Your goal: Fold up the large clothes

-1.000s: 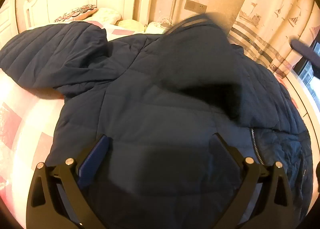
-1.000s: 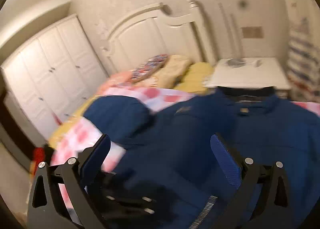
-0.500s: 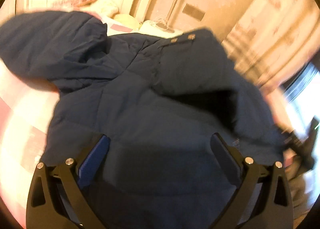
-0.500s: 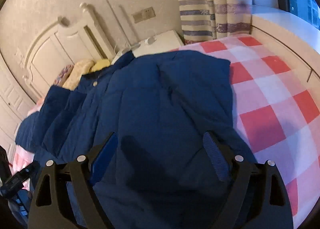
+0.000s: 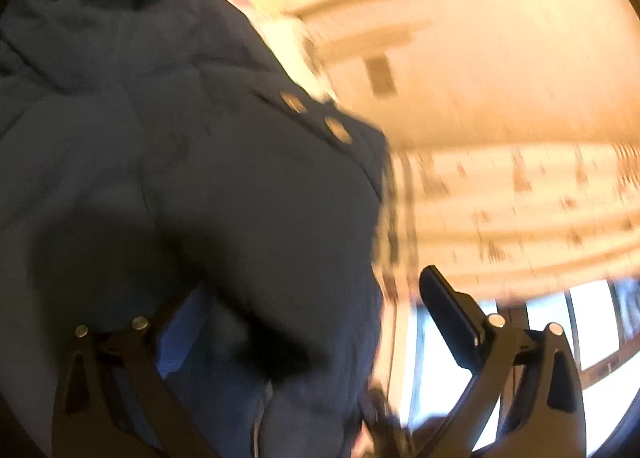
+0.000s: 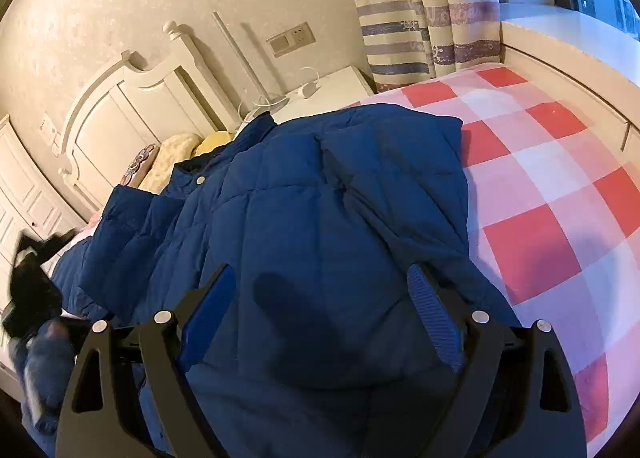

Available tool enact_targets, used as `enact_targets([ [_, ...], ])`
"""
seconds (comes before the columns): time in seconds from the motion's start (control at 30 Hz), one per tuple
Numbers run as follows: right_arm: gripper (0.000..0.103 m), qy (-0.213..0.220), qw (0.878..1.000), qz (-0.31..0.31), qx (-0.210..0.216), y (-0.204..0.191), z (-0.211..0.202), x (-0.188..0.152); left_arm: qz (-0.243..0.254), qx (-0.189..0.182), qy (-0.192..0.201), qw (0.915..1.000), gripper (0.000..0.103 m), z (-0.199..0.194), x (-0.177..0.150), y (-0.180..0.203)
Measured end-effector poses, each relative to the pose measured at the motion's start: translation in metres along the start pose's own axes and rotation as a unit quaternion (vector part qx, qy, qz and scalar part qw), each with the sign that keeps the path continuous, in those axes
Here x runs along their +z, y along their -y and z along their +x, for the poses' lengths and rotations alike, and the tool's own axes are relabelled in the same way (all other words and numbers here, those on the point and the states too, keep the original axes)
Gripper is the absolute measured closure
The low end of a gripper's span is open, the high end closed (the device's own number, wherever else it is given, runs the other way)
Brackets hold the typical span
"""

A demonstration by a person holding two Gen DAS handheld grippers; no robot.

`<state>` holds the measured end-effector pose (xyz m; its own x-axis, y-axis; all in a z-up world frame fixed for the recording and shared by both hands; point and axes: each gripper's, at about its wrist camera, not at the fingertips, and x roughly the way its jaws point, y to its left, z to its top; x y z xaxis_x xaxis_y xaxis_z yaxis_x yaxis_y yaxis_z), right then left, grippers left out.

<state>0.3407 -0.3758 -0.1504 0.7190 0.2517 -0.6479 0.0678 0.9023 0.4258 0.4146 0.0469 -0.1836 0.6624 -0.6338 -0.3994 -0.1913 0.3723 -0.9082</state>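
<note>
Navy quilted padding fills both views: the puffy jacket (image 6: 320,209) lies spread on the bed (image 6: 560,185) with its red-and-white checked cover, one sleeve already laid across the body, so I judge the fold is partway. The right claw (image 6: 320,310) hangs spread and empty over the hem; the left claw (image 5: 312,322), blurred, has just narrowed slightly around a fabric bulge, pads not visibly pressing. Next comes pinching the slippery, springy edge firmly.

white headboard (image 6: 132,109), striped curtain (image 6: 420,17), checked bedspread (image 6: 560,185)
</note>
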Motion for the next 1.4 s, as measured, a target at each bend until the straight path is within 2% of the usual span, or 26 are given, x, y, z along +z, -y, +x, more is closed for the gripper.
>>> enact_targets([
  [0.07,0.018,0.0,1.0,0.002,0.003,0.001,0.0,0.0,-0.037,-0.015,-0.004,0.9992,0.042,0.013,0.008,-0.012],
  [0.1,0.018,0.0,1.0,0.004,0.006,0.002,0.0,0.0,-0.037,-0.02,-0.003,0.9991,0.05,0.017,0.011,-0.014],
  [0.17,0.017,0.001,1.0,0.008,0.01,0.003,0.0,0.0,0.026,0.011,0.022,0.9994,0.07,0.009,0.009,0.002],
  [0.23,0.017,0.001,1.0,0.011,0.016,0.005,0.0,0.0,0.168,0.078,0.077,0.9797,0.073,-0.01,-0.006,0.045],
  [0.3,0.017,0.002,1.0,0.012,0.019,0.005,-0.001,0.0,0.35,0.141,0.153,0.9135,0.073,-0.028,-0.048,0.088],
  [0.33,0.017,0.002,1.0,0.012,0.02,0.005,-0.001,0.0,0.401,0.158,0.172,0.8858,0.073,-0.032,-0.063,0.098],
  [0.37,0.017,0.002,1.0,0.012,0.021,0.005,-0.001,0.0,0.463,0.2,0.199,0.8403,0.071,-0.034,-0.084,0.107],
  [0.4,0.017,0.002,1.0,0.012,0.021,0.005,-0.002,0.0,0.485,0.237,0.209,0.8153,0.068,-0.032,-0.094,0.106],
  [0.43,0.017,0.002,1.0,0.012,0.021,0.005,-0.002,0.0,0.481,0.276,0.202,0.8073,0.058,-0.026,-0.094,0.099],
  [0.47,0.017,0.002,1.0,0.012,0.021,0.005,-0.001,0.0,0.461,0.305,0.184,0.8127,0.041,-0.022,-0.087,0.091],
  [0.5,0.016,0.002,1.0,0.012,0.021,0.005,-0.002,0.0,0.431,0.326,0.161,0.8259,0.035,-0.017,-0.075,0.079],
  [0.53,0.016,0.002,1.0,0.011,0.021,0.005,-0.002,0.0,0.375,0.329,0.122,0.8581,0.034,-0.012,-0.057,0.056],
  [0.63,0.016,0.004,1.0,0.009,0.021,0.004,-0.002,-0.001,0.255,0.292,0.074,0.9189,0.032,-0.018,-0.022,0.018],
  [0.73,0.016,0.008,1.0,0.01,0.022,0.004,-0.004,-0.001,0.234,0.244,0.078,0.938,0.032,-0.027,-0.012,0.014],
  [0.77,0.016,0.011,1.0,0.01,0.023,0.004,-0.005,-0.002,0.234,0.237,0.082,0.9392,0.045,-0.031,-0.012,0.013],
  [0.83,0.016,0.016,0.999,0.011,0.027,0.005,-0.007,-0.002,0.255,0.247,0.093,0.9302,0.071,-0.031,-0.014,0.013],
  [0.87,0.016,0.017,0.999,0.012,0.028,0.005,-0.007,-0.002,0.273,0.251,0.088,0.9244,0.078,-0.026,-0.016,0.013],
  [0.93,0.016,0.016,0.999,0.014,0.028,0.005,-0.006,-0.001,0.296,0.263,0.092,0.9137,0.083,-0.021,-0.019,0.019],
  [1.03,0.016,0.015,0.999,0.013,0.028,0.005,-0.006,-0.001,0.335,0.302,0.106,0.8862,0.083,-0.015,-0.024,0.039],
  [1.1,0.016,0.015,0.999,0.013,0.029,0.005,-0.005,-0.001,0.333,0.337,0.091,0.876,0.077,-0.01,-0.018,0.04],
  [1.2,0.016,0.014,0.999,0.013,0.028,0.005,-0.005,-0.001,0.322,0.365,0.109,0.8667,0.049,-0.019,-0.016,0.037],
  [1.27,0.016,0.013,0.999,0.014,0.028,0.005,-0.005,-0.001,0.335,0.398,0.181,0.8346,0.038,-0.039,-0.024,0.052],
  [1.3,0.016,0.013,0.999,0.013,0.028,0.005,-0.005,-0.001,0.344,0.409,0.228,0.8139,0.032,-0.054,-0.032,0.061],
  [1.33,0.016,0.013,0.999,0.013,0.028,0.005,-0.005,-0.001,0.362,0.406,0.286,0.7886,0.016,-0.068,-0.045,0.079],
  [1.37,0.016,0.013,0.999,0.013,0.028,0.005,-0.005,-0.001,0.378,0.393,0.307,0.7799,0.008,-0.074,-0.055,0.089],
  [1.4,0.016,0.013,0.999,0.013,0.028,0.005,-0.005,0.0,0.41,0.371,0.315,0.7714,0.007,-0.076,-0.067,0.103],
])
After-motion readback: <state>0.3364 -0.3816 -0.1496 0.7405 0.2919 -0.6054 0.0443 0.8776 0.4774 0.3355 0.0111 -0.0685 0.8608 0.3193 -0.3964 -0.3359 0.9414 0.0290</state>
